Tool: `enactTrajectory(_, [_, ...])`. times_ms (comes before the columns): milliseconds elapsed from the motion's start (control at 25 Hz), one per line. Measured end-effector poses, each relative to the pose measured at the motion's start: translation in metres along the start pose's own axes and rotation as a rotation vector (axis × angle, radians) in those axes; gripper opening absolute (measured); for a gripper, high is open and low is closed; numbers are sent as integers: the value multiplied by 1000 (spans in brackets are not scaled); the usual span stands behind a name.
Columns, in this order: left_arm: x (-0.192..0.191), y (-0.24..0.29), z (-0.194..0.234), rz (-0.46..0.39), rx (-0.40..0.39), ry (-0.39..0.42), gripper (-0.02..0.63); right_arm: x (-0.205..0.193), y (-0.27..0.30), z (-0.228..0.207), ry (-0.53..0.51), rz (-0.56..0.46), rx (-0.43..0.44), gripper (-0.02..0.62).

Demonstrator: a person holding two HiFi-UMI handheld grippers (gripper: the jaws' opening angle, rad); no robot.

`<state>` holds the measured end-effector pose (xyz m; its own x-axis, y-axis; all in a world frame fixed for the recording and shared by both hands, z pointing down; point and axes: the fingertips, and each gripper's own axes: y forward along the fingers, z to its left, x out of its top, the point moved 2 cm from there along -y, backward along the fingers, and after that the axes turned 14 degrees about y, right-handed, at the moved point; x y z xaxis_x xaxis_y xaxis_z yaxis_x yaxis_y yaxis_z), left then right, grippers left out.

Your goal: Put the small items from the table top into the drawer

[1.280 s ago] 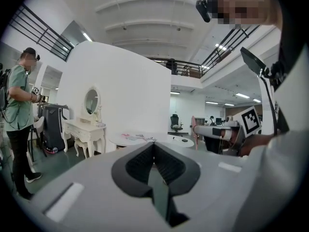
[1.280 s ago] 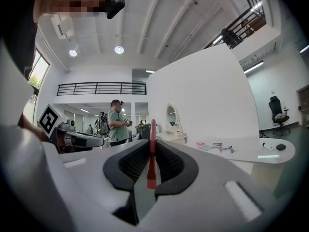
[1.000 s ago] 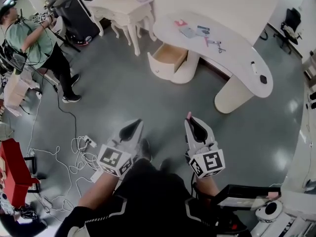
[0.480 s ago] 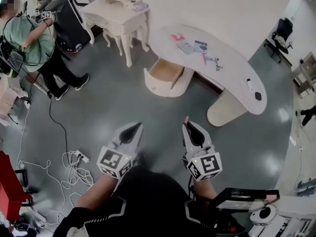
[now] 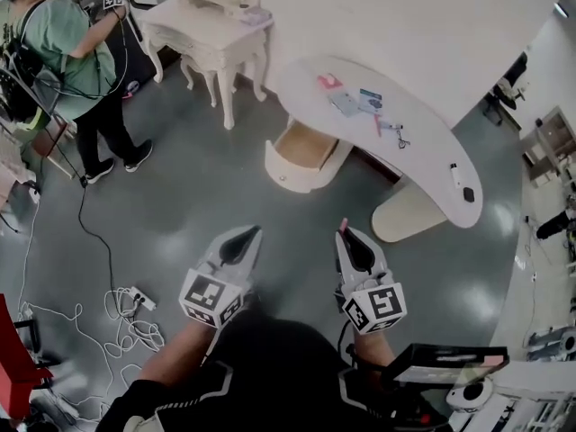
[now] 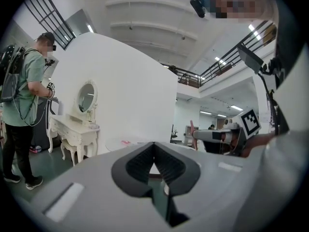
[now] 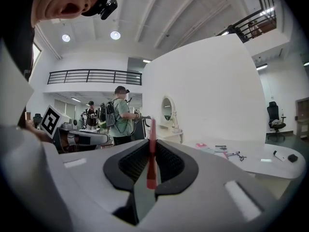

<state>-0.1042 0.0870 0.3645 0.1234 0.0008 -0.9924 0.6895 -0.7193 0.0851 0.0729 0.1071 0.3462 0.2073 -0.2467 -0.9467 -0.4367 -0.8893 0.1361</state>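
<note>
My right tool (image 5: 346,234) was clamped on a thin red stick (image 7: 151,153), and my left tool (image 5: 247,235) was pinched together with nothing in it. I stood well apart from the bench (image 5: 423,165). The small items (image 5: 360,104) all sat up there and the drawer (image 5: 301,156) hung open. Barely started, I'd say.

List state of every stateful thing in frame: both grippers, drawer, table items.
Left gripper: shut, nothing between the jaws.
Right gripper: shut on a thin red stick.
Drawer: pulled open under the table.
Small items: lying on the table top, not yet in the drawer.
</note>
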Motion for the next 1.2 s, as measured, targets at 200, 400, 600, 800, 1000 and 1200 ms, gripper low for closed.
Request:
enactTrajectory(200, [-7,9,26,-14,-20,-13,0,4,24,4,-16,10,-28,48])
enactTrajectory(400, [-13,22,45,-10,-24,-35,0,10,44,-4,-16,22,-48,48])
enactTrajectory(600, [-20,47,58,4,-17,-42,0,14,67,-24,-11,30,-46,47])
enactTrajectory(800, [-16,83,68,8,1,-11,0,24,94,-57,-7,12,-18,48])
enactTrajectory(1000, [2,126,81,6,37,29,0,47,121,-96,-11,-6,7,48])
enactTrajectory(1200, [12,177,89,17,57,59,0,68,139,-142,-5,-27,8,46])
